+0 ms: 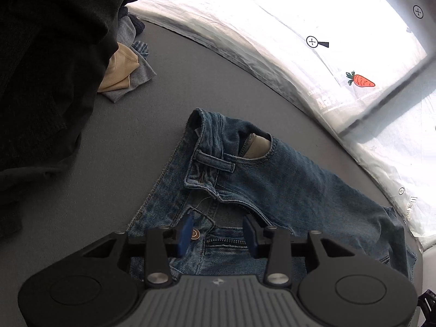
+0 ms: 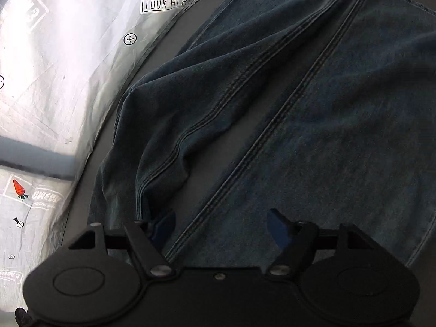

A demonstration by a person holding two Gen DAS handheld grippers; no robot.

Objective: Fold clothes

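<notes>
Hovering over the faded blue denim jeans (image 1: 272, 169) on the grey tabletop (image 1: 109, 163), your left gripper (image 1: 218, 231) gapes partway above the fly, empty; your right gripper (image 2: 220, 229) spreads wide over the legs, probably readying a fold.

Grey table (image 1: 114, 169) carries jeans (image 1: 286, 179) and seemingly piled clothes (image 1: 128, 73).

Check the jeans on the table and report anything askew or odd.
The jeans lie unevenly: the waistband is flopped over by the open fly, and a pale pocket lining pokes out. In the right wrist view, one leg is bunched and creased while the other leg lies flat. No damage is visible.
</notes>
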